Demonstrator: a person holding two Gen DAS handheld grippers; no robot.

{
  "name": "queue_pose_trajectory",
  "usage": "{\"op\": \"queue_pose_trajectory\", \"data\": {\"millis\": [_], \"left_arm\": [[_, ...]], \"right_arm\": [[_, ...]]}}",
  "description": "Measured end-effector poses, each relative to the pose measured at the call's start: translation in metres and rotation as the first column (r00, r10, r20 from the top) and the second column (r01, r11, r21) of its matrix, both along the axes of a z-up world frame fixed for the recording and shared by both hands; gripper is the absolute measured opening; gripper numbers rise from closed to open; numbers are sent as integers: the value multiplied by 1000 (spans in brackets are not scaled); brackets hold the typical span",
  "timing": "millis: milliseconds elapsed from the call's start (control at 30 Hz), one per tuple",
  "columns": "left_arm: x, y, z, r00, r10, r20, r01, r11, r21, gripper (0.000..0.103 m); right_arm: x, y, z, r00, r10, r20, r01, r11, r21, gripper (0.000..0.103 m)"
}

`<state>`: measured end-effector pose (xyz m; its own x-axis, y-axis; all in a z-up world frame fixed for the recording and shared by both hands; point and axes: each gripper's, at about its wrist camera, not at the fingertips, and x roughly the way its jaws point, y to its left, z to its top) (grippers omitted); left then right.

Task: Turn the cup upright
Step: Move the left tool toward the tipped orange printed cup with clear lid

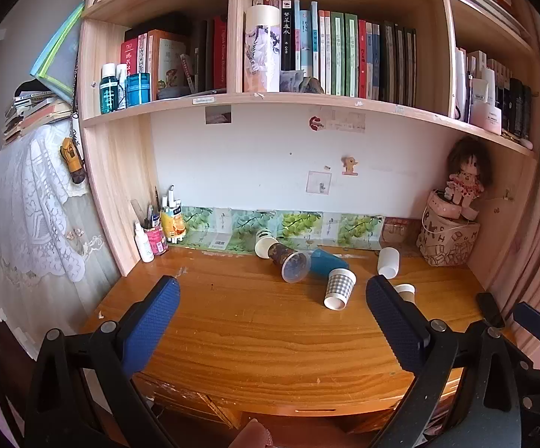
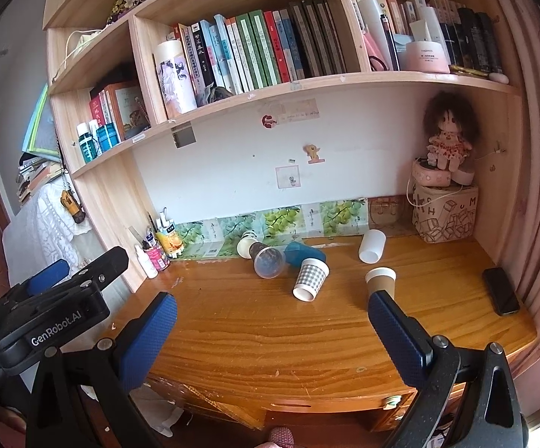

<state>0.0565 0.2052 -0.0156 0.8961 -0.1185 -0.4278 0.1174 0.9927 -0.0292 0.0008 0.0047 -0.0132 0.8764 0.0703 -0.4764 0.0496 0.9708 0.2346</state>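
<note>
Several cups lie on the wooden desk (image 1: 255, 336). A checked paper cup (image 1: 339, 288) (image 2: 310, 278) lies on its side, mouth toward me. Behind it lie a clear plastic cup (image 1: 291, 263) (image 2: 268, 259), a blue cup (image 1: 328, 261) (image 2: 303, 252) and a white-rimmed cup (image 1: 264, 243) (image 2: 247, 243). A white cup (image 1: 388, 261) (image 2: 372, 245) lies tipped at the right. A brown cup (image 2: 381, 280) (image 1: 406, 291) stands upright. My left gripper (image 1: 273, 298) and my right gripper (image 2: 272, 311) are both open and empty, held above the desk's front part.
A pen holder and bottles (image 1: 156, 231) stand at the back left. A printed box with a doll (image 1: 449, 239) sits at the back right. A black phone (image 2: 500, 291) lies at the desk's right edge. Bookshelves (image 1: 270, 100) hang overhead.
</note>
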Motion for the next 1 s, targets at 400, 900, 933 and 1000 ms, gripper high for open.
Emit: {"op": "queue_pose_trajectory", "data": {"millis": [400,900,933,1000], "left_arm": [[-14,8,1,1000,-3,-12,3,1000,6,100],[-2,11,-3,997,46,-55,-46,999,3,100],[2,10,-6,997,46,-70,-46,999,4,100],[10,10,-12,994,44,-105,-44,999,5,100]], "right_arm": [[-13,-1,-7,999,32,6,-33,995,93,102],[1,-2,-8,993,114,18,-116,984,137,102],[4,-2,-9,993,119,14,-119,983,139,102],[8,-3,-12,992,128,6,-127,981,148,102]]}}
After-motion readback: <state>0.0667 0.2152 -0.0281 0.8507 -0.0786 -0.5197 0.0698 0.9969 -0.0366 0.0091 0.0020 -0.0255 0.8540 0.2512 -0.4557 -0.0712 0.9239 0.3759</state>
